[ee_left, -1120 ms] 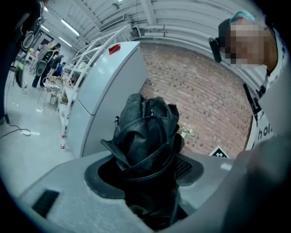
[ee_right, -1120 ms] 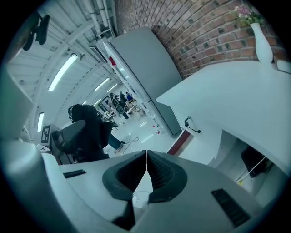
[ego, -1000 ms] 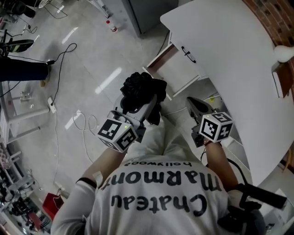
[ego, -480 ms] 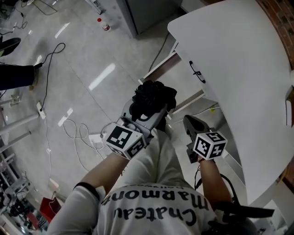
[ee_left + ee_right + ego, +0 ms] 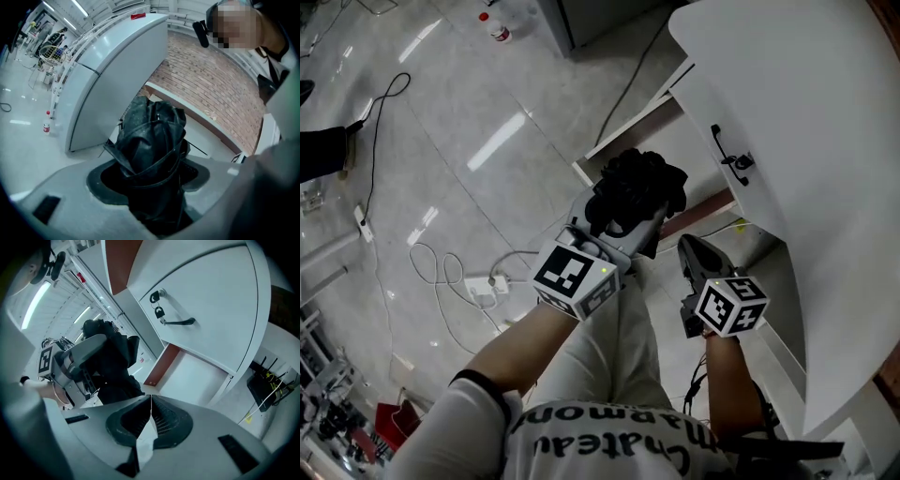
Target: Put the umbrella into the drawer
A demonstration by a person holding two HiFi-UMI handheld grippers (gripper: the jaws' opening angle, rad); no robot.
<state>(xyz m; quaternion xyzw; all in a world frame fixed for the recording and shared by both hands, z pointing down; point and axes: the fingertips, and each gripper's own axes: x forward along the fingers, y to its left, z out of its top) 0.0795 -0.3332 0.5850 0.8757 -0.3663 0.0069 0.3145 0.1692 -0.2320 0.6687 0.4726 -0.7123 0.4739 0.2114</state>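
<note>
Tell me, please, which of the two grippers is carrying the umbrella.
The left gripper: its jaws clamp the black folded umbrella, whereas the right gripper has its jaws shut together on nothing.

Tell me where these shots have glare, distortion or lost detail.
Head view: bright streaks of glare lie on the glossy floor. Left gripper view: heavy fisheye with black corners; the black umbrella is dark, its folds only faintly lit. Right gripper view: same fisheye, bowing the white handled panel; a ceiling light blows out at upper left.
</note>
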